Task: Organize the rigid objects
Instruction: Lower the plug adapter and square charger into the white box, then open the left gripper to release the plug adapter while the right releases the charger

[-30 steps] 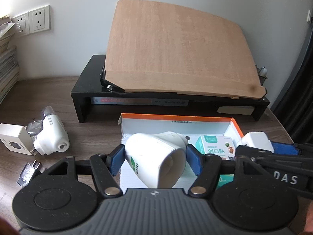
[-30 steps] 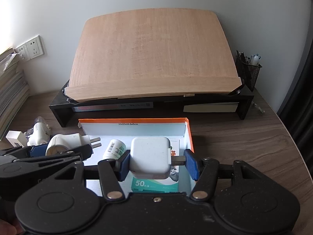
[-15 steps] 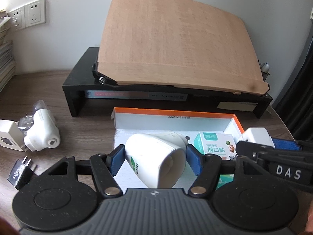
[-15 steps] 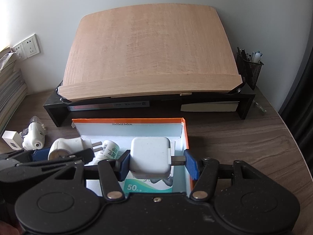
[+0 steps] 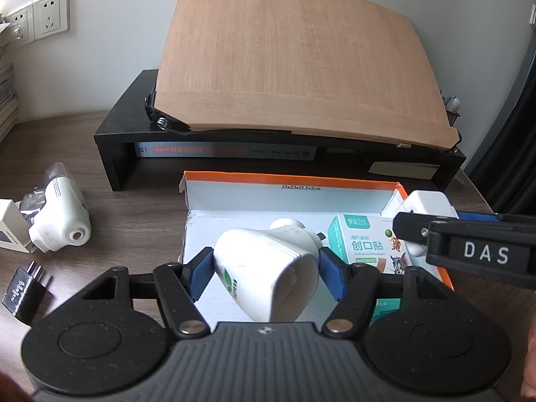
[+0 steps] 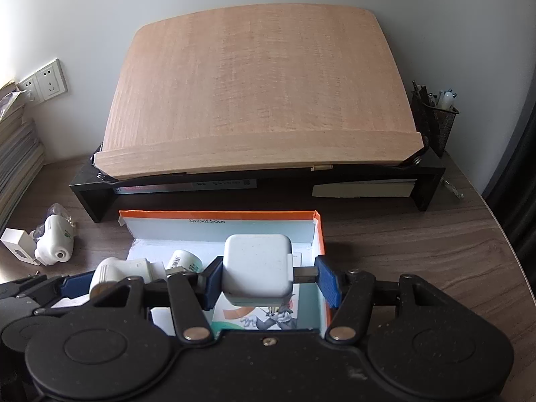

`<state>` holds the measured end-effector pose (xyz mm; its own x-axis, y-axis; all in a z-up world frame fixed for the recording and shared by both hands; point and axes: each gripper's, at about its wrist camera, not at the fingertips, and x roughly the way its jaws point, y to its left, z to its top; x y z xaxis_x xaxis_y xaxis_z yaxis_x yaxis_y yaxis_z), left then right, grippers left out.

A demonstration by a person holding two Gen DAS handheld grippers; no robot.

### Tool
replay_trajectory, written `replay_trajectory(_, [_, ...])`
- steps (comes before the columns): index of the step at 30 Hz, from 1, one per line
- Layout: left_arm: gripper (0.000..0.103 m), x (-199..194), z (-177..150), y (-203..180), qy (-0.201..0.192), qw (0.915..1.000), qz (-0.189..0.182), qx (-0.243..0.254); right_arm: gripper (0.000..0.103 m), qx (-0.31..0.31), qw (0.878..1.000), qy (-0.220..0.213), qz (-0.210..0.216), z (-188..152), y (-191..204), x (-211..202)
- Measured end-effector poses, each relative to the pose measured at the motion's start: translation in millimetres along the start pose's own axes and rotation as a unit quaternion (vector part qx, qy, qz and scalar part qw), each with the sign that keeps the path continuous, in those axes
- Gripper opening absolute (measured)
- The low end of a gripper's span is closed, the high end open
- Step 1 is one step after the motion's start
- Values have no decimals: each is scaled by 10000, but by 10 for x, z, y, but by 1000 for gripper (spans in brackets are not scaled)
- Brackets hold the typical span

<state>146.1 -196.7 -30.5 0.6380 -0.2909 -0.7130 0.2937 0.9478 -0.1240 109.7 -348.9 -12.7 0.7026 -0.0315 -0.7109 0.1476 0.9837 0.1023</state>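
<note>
My left gripper (image 5: 264, 271) is shut on a white cone-shaped plug-in device (image 5: 268, 264), held over the left part of an open white box with an orange rim (image 5: 288, 179). My right gripper (image 6: 268, 278) is shut on a white square charger (image 6: 256, 268), whose metal prongs rest against the right pad, above the box's right end (image 6: 217, 216). Inside the box lie a teal bandage carton (image 5: 361, 238) and a small white labelled item (image 6: 182, 259). Each view catches the other gripper at its edge, still holding its item.
Behind the box stands a black desk riser (image 6: 428, 181) carrying a tilted wooden board (image 6: 258, 93). Left of the box lie another white plug-in device (image 5: 60, 211), a small white carton (image 5: 10, 227) and a black adapter (image 5: 23, 291). A mesh pen holder (image 6: 435, 124) stands at the far right.
The right gripper has edged forward and slightly lower over the box with the charger. The left gripper has hardly moved. Both grips are unchanged.
</note>
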Motion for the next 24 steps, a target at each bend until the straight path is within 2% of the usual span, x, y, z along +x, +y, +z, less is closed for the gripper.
replay_trajectory(12, [68,55,-22,-64,68,9998,-143,83,70,-36,10000,44,50,42,11,91])
replay_trajectory(18, [69,75,-39,-86,124,9992,-364,98,71,-25,10000,15,14,63,17,128])
replay_trajectory(21, [76,30,-38,-74,44,9990,-449,79,71,-50,10000,-18,-56,59,27,128])
replay_trajectory(24, [77,-20,-35,-50,-18,9989,-473,59,73,-30,9999,-109,-61,72,34,91])
